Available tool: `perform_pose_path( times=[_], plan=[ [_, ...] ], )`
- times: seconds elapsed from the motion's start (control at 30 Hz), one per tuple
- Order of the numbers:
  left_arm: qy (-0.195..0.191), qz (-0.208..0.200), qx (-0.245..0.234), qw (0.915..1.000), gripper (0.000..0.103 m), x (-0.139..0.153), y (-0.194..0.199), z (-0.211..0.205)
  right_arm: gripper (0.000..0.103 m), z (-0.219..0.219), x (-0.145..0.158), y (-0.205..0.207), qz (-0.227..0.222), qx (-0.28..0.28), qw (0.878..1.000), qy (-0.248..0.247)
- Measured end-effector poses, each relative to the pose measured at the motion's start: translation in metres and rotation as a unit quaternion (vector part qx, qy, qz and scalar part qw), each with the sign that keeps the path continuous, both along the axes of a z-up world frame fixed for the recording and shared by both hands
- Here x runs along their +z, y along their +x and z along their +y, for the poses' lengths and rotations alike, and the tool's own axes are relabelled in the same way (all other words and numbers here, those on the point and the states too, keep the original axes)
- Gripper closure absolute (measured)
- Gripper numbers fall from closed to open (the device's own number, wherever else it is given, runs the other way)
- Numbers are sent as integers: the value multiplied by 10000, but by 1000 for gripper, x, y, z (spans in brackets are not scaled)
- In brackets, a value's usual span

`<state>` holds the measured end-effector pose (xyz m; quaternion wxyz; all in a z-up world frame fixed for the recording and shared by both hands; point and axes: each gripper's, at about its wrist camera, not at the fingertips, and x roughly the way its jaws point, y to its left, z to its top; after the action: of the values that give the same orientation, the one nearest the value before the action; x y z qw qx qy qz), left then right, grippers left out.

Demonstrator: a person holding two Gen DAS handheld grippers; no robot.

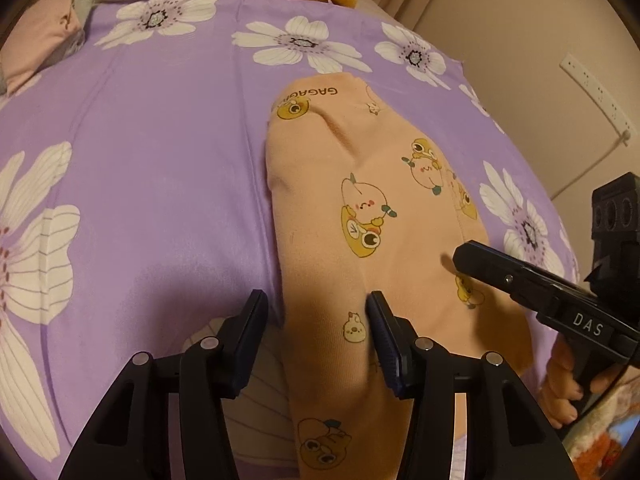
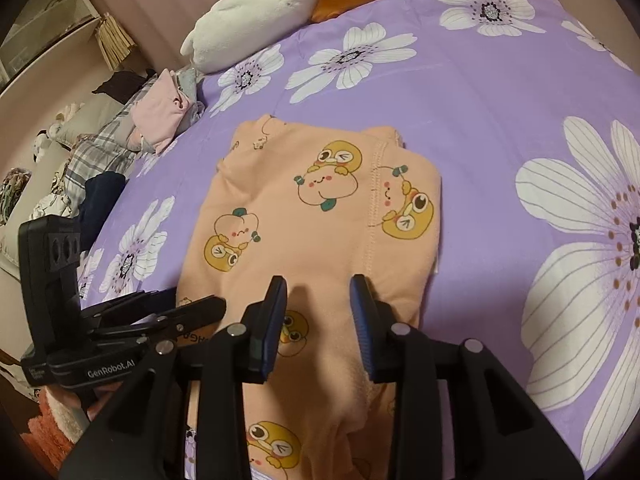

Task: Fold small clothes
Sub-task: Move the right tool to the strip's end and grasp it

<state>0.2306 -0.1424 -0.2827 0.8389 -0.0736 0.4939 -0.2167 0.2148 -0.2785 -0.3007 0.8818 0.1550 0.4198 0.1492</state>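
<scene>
A small peach garment (image 1: 360, 200) printed with yellow cartoon frogs lies partly folded on the purple flowered bedsheet (image 1: 160, 160). It also shows in the right wrist view (image 2: 312, 216). My left gripper (image 1: 316, 304) is open, its jaws straddling the garment's near left edge. My right gripper (image 2: 318, 292) is open over the garment's near end; no cloth is pinched. The right gripper's fingers (image 1: 480, 258) reach in from the right in the left wrist view. The left gripper (image 2: 192, 312) shows at the lower left of the right wrist view.
A white and orange plush toy (image 2: 256, 12) lies at the far end of the bed. Folded clothes, pink on top (image 2: 160, 116), are piled at the bed's left edge. A wall (image 1: 520, 40) stands to the right of the bed.
</scene>
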Motion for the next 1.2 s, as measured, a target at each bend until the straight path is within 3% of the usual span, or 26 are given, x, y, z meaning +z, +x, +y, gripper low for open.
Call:
perform_pose_path(
  times=[0.17,0.53,0.7,0.9,1.2],
  plan=[
    [179,-193,-28,9996,52,1,-6,-4,69,-3,-2,-2,2,-9,9999,139],
    [123,-194,-35,9997,50,-1,-6,-1,67,-3,-3,-3,-19,16,9999,126],
    [-31,-98,32,9999,50,-1,-4,3,67,2,1,-5,-82,8,10000,-4],
    [65,-191,57,9998,50,1,-8,1,68,11,3,-8,-191,-35,9993,-329],
    [-128,-35,104,9999,51,4,-12,11,76,0,0,-19,-222,-259,9994,37]
  ],
)
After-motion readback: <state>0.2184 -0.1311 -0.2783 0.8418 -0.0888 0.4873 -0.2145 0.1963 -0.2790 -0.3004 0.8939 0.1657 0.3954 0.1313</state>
